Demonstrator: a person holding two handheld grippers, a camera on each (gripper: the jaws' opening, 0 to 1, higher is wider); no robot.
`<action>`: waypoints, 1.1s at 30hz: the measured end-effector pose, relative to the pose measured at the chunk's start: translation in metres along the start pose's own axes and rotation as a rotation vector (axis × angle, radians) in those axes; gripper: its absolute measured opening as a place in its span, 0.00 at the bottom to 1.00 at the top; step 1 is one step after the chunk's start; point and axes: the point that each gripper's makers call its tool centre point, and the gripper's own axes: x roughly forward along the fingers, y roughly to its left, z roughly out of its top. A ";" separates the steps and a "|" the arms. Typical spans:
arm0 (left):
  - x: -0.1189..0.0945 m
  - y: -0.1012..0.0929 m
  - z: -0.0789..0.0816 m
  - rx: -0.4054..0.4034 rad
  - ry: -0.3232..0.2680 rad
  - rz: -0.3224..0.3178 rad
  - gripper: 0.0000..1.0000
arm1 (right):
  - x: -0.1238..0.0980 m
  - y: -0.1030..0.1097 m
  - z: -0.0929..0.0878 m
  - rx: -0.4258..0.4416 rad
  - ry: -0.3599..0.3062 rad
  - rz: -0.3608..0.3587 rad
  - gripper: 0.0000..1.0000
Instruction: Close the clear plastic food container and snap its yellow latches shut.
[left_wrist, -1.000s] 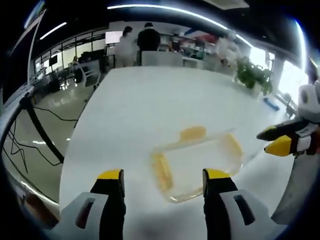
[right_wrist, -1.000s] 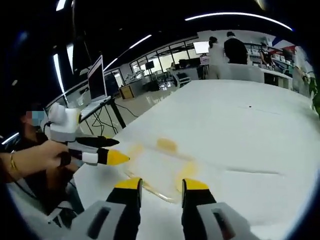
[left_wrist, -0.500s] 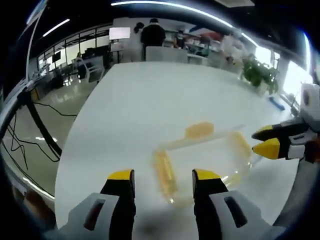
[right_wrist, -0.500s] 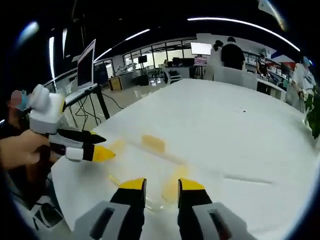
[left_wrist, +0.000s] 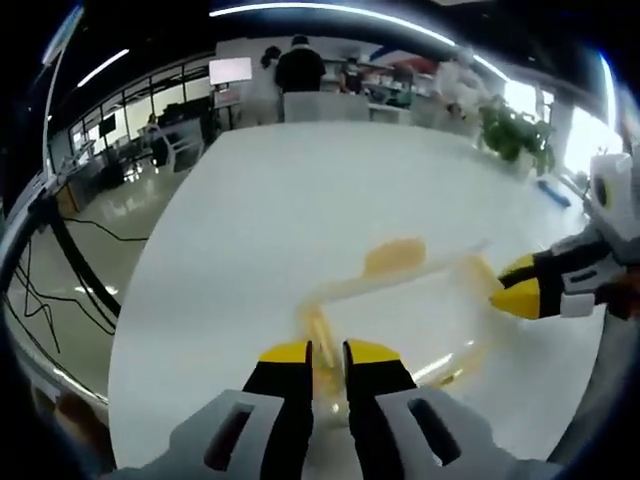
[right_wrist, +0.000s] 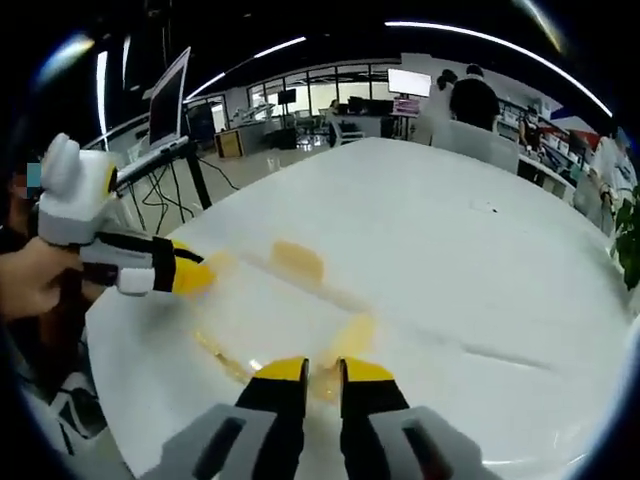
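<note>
You are working at a long white table (left_wrist: 300, 200) in an open office, with people standing at the far end and a potted plant (left_wrist: 510, 135) to one side. The clear plastic container (left_wrist: 400, 320) lies flat near the table's close edge, its lid down. It is shallow, rounded at the corners and almost glassy, so its outline blurs into the white top. Yellow latches mark it: one at the far long side (left_wrist: 395, 255), and one at each short end.

Your left gripper (left_wrist: 327, 352) has its jaws drawn nearly together, over the latch (left_wrist: 318, 325) at its end; I cannot tell whether they pinch it. Your right gripper (right_wrist: 323, 368) likewise has jaws nearly shut above the opposite latch (right_wrist: 350, 335).

The table looks smooth and the container light, so an uneven push from one end would likely slide it away. Hard, slick plastic may also let a jaw tip skid off a latch, leaving it unsnapped.
</note>
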 end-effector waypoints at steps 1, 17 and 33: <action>0.000 0.001 0.000 0.001 0.000 0.007 0.07 | 0.001 0.000 0.000 0.000 -0.002 -0.003 0.08; -0.013 0.005 -0.006 -0.001 0.025 0.039 0.04 | -0.005 0.006 0.001 0.028 -0.005 0.017 0.03; -0.033 0.001 -0.005 -0.015 0.034 0.049 0.04 | -0.021 0.011 0.006 0.047 -0.014 0.052 0.03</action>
